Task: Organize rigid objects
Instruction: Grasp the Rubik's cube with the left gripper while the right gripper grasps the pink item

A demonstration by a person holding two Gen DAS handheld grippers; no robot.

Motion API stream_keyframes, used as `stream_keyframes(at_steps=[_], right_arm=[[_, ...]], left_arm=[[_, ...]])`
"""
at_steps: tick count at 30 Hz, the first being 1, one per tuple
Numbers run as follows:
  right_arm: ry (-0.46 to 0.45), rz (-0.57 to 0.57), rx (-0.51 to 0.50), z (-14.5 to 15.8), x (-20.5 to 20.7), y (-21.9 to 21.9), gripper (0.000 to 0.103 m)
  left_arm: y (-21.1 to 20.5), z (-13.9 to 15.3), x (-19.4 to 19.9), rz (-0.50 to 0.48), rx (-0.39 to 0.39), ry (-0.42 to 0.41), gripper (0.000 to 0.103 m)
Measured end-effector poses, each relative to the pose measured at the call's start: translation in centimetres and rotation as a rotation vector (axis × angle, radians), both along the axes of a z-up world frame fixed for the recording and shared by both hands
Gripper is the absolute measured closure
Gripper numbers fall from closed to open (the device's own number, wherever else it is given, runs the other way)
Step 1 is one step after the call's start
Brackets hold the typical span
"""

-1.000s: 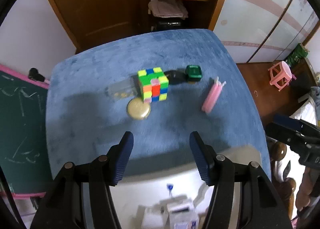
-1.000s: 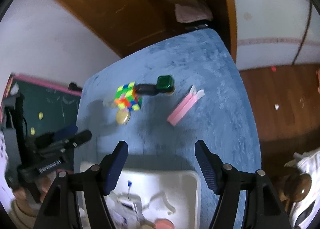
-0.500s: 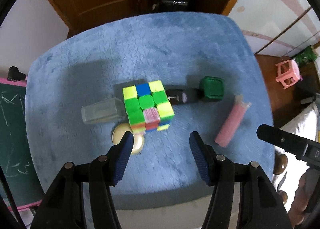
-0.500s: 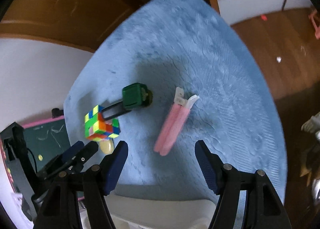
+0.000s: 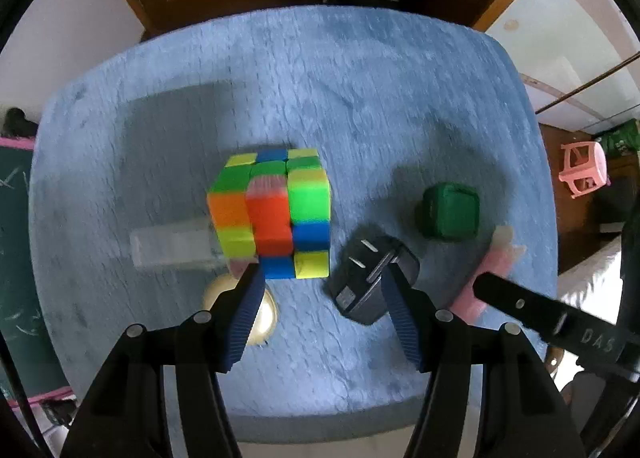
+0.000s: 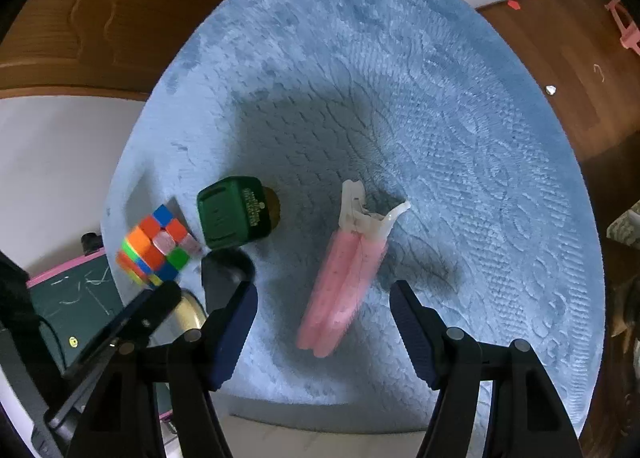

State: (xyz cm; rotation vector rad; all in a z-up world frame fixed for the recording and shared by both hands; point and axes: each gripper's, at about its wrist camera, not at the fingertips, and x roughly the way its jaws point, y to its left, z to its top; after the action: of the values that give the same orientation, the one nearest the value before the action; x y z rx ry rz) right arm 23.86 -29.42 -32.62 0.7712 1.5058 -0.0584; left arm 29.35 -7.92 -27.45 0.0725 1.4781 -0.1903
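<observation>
Left gripper (image 5: 322, 282) spread wide, nothing held; puzzle cube (image 5: 270, 214) just ahead of fingertips, black plug adapter (image 5: 370, 278) against right finger. Right gripper (image 6: 324, 298) likewise parted and empty, pink packet (image 6: 344, 282) lying between fingers. Bare blue cloth (image 6: 460, 138) ahead and rightward to edge.

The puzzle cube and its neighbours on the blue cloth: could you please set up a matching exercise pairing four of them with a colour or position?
Things:
1. puzzle cube
2. small box
3. pink packet
4. plug adapter

Descriptions:
A. dark green
B. between the open right gripper fingers
C. multicoloured squares
D. black, beside the left gripper

Pairs: 1-C, 2-A, 3-B, 4-D
</observation>
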Motion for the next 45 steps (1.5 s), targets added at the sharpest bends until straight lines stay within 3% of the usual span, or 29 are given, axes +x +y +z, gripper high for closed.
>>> stream_keyframes(at_steps=[3, 9, 16, 22, 25, 34, 40, 43, 45], right_arm=[[0.015, -0.005, -0.004, -0.5, 0.3, 0.3, 0.036], [0.026, -0.018, 0.007, -0.8, 0.6, 0.5, 0.036], [0.029, -0.026, 0.017, -1.0, 1.3, -0.6, 0.036], [0.037, -0.023, 0.013, -1.8, 2.5, -0.4, 0.036], [0.040, -0.009, 0.001, -2.0, 2.9, -0.1, 0.037], [0.045, 0.024, -0.024, -2.7, 4.0, 1.6, 0.038], [0.051, 0.041, -0.040, -2.7, 3.9, 2.1, 0.039], [0.059, 0.056, -0.076, -2.5, 3.8, 2.5, 0.049], [0.059, 0.065, -0.099, -2.5, 3.7, 2.7, 0.074]], left_arm=[[-0.1, 0.4, 0.5, -0.003, 0.000, -0.018, 0.039], [1.3, 0.6, 2.0, 0.051, -0.072, 0.029, 0.039], [2.1, 1.9, 3.7, 0.040, -0.083, 0.041, 0.039], [2.2, 1.5, 4.6, 0.023, -0.056, 0.062, 0.039], [2.0, 0.9, 5.3, -0.004, -0.008, 0.053, 0.039], [0.1, -0.2, 6.5, -0.142, 0.101, 0.030, 0.038], [-0.3, -2.2, 6.8, -0.125, 0.138, 0.060, 0.038], [-0.9, -3.0, 6.6, -0.141, 0.186, 0.045, 0.038], [-1.3, -3.5, 6.4, -0.146, 0.204, 0.045, 0.038]])
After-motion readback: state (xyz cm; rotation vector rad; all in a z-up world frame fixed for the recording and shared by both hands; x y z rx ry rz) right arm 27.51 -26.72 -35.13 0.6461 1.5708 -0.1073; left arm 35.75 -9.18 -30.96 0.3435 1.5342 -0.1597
